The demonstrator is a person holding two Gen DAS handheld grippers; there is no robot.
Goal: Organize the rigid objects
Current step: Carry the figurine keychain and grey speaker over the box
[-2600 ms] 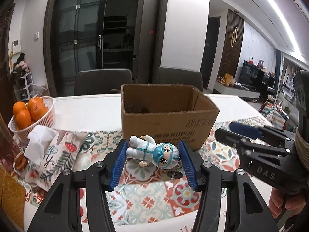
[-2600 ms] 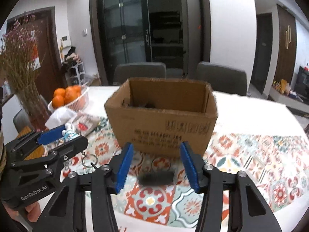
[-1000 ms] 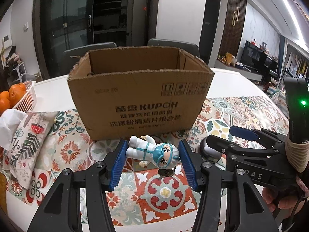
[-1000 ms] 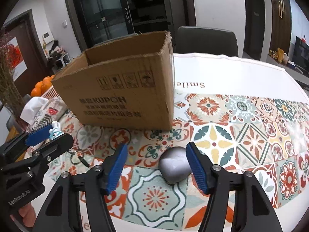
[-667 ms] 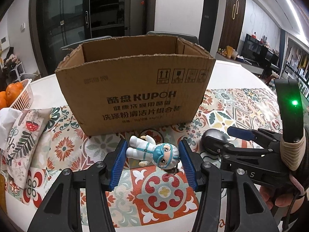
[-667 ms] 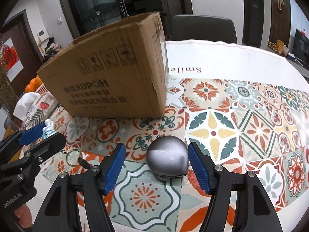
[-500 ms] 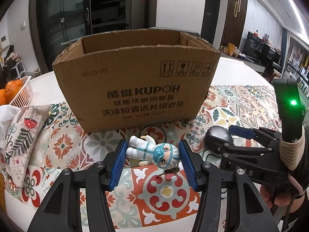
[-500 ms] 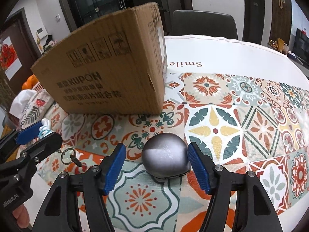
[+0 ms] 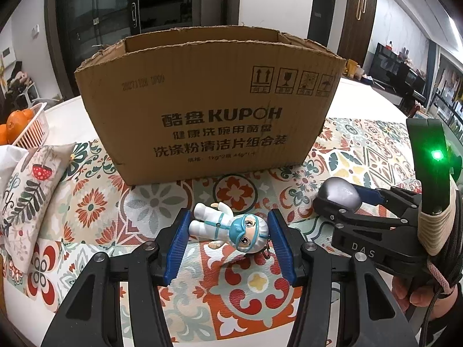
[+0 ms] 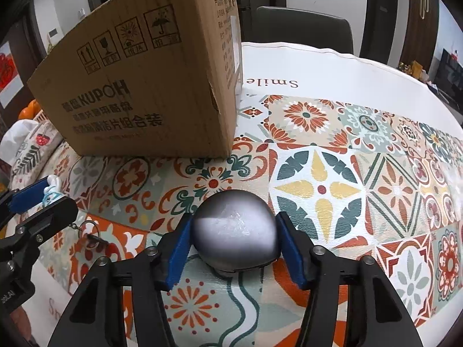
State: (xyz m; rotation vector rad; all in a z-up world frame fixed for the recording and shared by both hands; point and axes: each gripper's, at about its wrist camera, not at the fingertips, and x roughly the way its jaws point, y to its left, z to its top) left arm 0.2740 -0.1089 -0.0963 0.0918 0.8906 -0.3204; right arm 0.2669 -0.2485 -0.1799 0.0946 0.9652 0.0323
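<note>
Left tool (image 9: 228, 238): clenched on a small astronaut figurine (image 9: 228, 227), white suit, teal helmet. The figurine lies sideways between the blue pads (image 9: 178, 247), head toward the right pad, held above the patterned cloth (image 9: 86, 208). A key ring (image 10: 89, 228) hangs below it on a short chain.

Right tool (image 10: 234, 248): its jaws have just been closing, and both pads now sit against the sides of a grey dome-shaped object (image 10: 235, 232). The dome rests on the cloth, in front of the box's right corner and apart from it.

Cardboard box (image 9: 208, 101): open-topped, printed with black lettering and handling symbols, standing on the cloth behind both tools. Its contents are not visible.

Surface (image 10: 303, 60): white, partly covered by the tiled-pattern cloth.

Far left: a white basket (image 9: 31, 127) with oranges (image 9: 16, 121), and a floral tissue pouch (image 9: 29, 190).

A hand (image 9: 416, 292) grips the right tool's handle.
</note>
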